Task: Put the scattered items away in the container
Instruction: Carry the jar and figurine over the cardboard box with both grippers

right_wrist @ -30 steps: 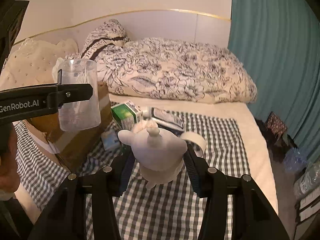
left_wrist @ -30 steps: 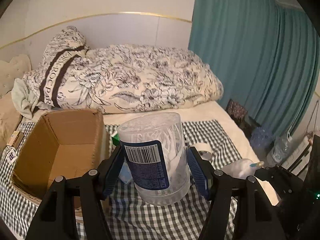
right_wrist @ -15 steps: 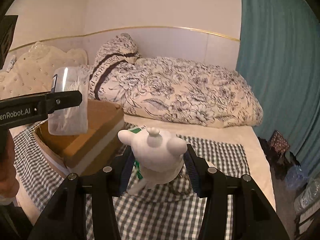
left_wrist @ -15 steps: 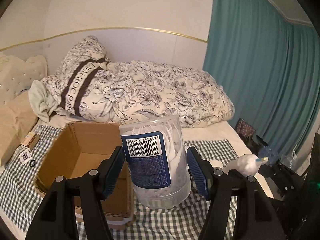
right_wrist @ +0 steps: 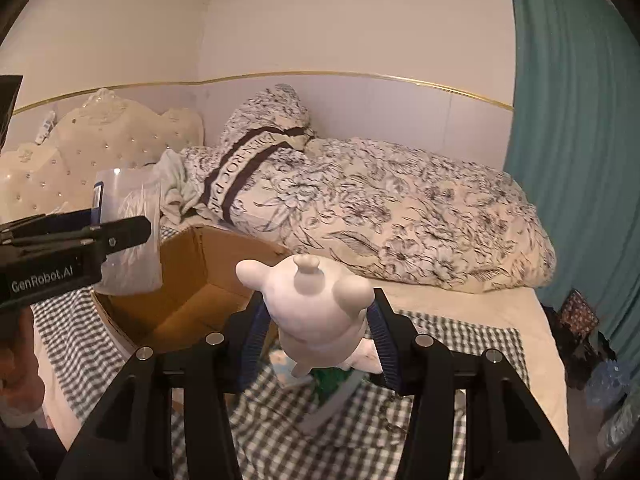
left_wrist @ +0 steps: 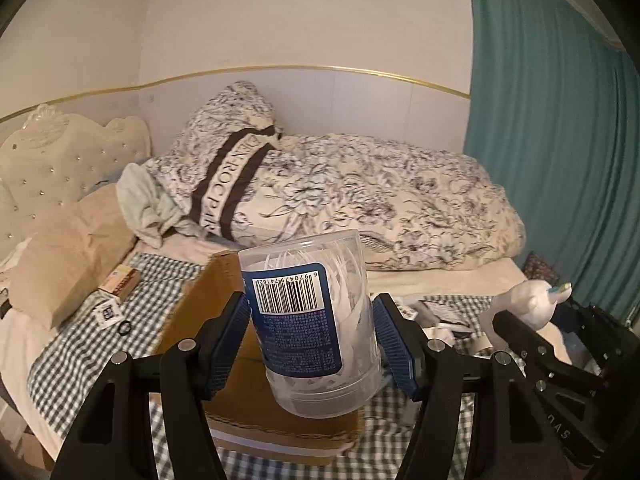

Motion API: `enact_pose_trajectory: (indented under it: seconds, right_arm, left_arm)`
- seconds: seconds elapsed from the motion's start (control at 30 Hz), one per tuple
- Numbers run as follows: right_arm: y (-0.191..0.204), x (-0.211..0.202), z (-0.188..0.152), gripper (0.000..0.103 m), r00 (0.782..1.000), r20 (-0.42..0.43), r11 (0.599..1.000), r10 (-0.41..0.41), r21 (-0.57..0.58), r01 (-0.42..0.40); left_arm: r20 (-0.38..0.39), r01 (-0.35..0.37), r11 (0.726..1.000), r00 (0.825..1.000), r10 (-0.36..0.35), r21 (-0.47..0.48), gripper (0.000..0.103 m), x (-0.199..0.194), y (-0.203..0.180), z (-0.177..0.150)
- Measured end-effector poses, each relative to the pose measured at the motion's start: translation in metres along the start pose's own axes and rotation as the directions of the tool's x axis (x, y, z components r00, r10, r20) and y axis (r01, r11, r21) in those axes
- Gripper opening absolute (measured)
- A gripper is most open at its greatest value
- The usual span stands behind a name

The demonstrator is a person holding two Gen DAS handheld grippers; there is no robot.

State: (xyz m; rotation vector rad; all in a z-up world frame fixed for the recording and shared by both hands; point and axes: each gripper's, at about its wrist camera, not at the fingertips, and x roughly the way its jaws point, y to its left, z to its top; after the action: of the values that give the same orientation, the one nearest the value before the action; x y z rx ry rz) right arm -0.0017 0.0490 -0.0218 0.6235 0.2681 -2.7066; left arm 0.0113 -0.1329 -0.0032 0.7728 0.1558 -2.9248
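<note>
Both grippers are loaded. Left gripper [left_wrist: 310, 340] has its blue pads clamped on a clear tub [left_wrist: 310, 320] of white picks, barcode label facing me, tilted a little. Right gripper [right_wrist: 316, 334] is closed around a white figure [right_wrist: 316, 308], a soft-looking rounded toy with stubby limbs.

Just past the fingers sits the cardboard box [right_wrist: 192, 280], flaps open, on the checked cloth [left_wrist: 80, 344]. From the right view the tub hangs at the box's near left edge, and the figure is beside the box's right corner, not yet over the opening. As far as I can see the box floor is bare, so I judge nothing has gone in yet; both drops are pending.

Left on the cloth: under the figure I make out something green [right_wrist: 330, 376] and a pale packet [right_wrist: 280, 360], partly hidden. Left of the box lie a small carton [left_wrist: 120, 284], a tag [left_wrist: 108, 312] and a dark ring [left_wrist: 125, 327]. To the right of the tub, a flat dark-printed item [left_wrist: 444, 312], too blurred to name.

Beyond, the floral duvet [right_wrist: 380, 216] and headboard [right_wrist: 100, 140] are not part of the job.
</note>
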Motion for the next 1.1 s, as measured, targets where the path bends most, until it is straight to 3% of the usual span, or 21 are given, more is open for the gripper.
enact_pose_trajectory:
  seconds: [0.83,1.1]
  right_arm:
    - [0.069,0.057,0.022,0.049,0.993,-0.021,0.993,0.113,-0.03,-0.114]
    - [0.091,0.083,0.022,0.049,0.988,-0.058,0.988,0.146,-0.041,-0.149]
  left_arm:
    - [-0.045,-0.148,0.987,0.988,0.146,-0.058,0.066,0.015,0.091,-0.001]
    - [-0.101,-0.188,0.981,0.978,0.183,-0.048,0.066,0.038,0.106,-0.005]
